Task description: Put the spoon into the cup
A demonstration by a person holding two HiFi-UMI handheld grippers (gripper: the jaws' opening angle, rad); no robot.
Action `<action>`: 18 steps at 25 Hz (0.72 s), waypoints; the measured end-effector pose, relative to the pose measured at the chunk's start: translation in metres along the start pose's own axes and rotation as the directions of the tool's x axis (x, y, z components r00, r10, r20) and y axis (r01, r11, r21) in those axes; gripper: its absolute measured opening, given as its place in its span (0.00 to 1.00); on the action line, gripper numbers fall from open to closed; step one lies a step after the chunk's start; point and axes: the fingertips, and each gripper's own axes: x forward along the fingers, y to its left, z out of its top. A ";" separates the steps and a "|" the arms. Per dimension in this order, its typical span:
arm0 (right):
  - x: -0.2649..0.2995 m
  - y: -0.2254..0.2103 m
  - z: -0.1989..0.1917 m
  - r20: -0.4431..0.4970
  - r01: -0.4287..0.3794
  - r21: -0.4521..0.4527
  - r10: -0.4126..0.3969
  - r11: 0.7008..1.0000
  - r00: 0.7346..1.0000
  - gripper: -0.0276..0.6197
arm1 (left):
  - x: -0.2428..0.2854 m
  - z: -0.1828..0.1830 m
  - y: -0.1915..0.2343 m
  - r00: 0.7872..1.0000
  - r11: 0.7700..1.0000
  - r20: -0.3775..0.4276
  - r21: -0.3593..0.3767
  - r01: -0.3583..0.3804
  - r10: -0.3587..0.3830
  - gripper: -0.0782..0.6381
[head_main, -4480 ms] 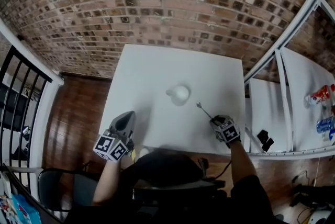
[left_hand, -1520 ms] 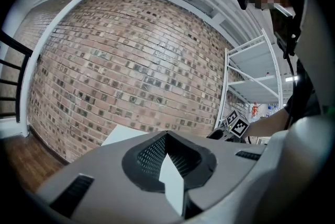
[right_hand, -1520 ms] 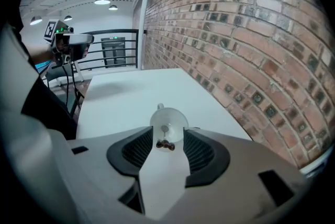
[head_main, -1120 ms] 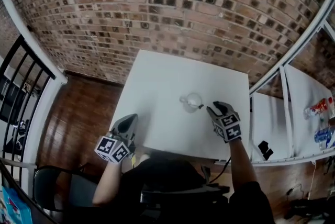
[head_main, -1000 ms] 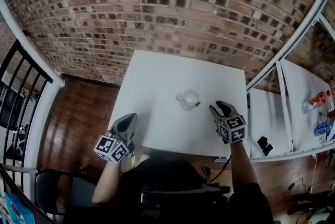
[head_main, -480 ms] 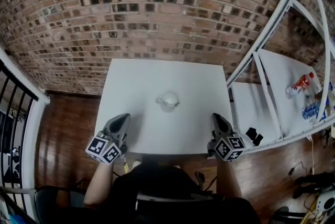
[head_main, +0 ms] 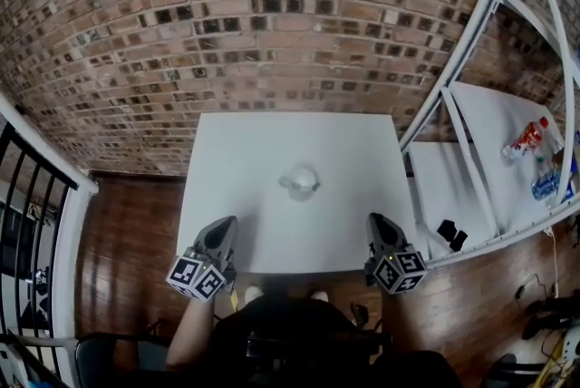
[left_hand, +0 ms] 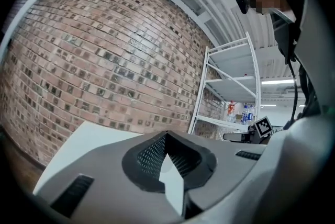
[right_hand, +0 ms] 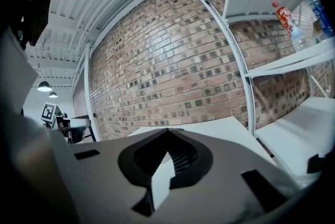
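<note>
A small white cup [head_main: 300, 181] stands near the middle of the white table [head_main: 263, 141]. A thin dark bit at the cup's right rim looks like the spoon's handle [head_main: 311, 188]; the rest of the spoon is hidden. My right gripper [head_main: 374, 218] is at the table's near right edge, well apart from the cup, jaws shut with nothing in them. My left gripper [head_main: 227, 221] is at the near left edge, also shut and empty. Each gripper view shows its own jaws, left [left_hand: 166, 134] and right [right_hand: 167, 130], closed at the tips over the table.
A brick wall [head_main: 272, 24] runs behind the table. A white shelf rack [head_main: 471, 150] stands to the right, with bottles [head_main: 527, 138] and a black object [head_main: 450, 235] on it. A black railing [head_main: 27, 196] is at the left, over wooden floor [head_main: 127, 223].
My right gripper has drawn back from beside the cup to the table's near edge and its jaws have shut. The left gripper has shifted slightly. The head view has swung.
</note>
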 end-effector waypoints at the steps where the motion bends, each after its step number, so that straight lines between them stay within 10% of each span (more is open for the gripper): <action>1: 0.001 0.002 0.000 -0.002 -0.005 -0.001 0.005 1.000 1.000 0.05 | -0.002 0.000 0.002 1.000 1.000 -0.001 -0.001 -0.005 0.005 0.12; 18: 0.019 0.020 -0.015 -0.059 -0.076 -0.057 0.072 0.996 0.996 0.05 | -0.012 -0.001 0.019 0.998 0.998 0.010 -0.007 -0.059 0.059 0.12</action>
